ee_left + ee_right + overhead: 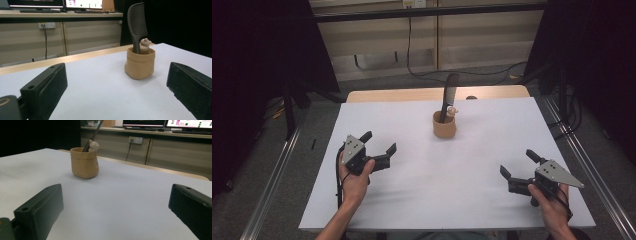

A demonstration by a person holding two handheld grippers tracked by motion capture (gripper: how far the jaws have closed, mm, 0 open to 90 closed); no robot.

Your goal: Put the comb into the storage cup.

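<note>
comb stands handle-down in a small tan pot at the middle of the white table, toward the far edge, well apart from both grippers. it leans on the pot's rim, which is likely what keeps it upright, with its toothed head well above the rim where jaws could close on it. a small pale figurine sits in the pot just beside the comb's shaft. the comb is dark, with fine close teeth down one side of a rounded head and a narrow handle; the pot looks soft and crumpled like a rolled bag. left gripper and right gripper rest low near the table's near corners, each with jaws spread wide and holding nothing, both pointed toward the pot as if ready to reach in
</note>
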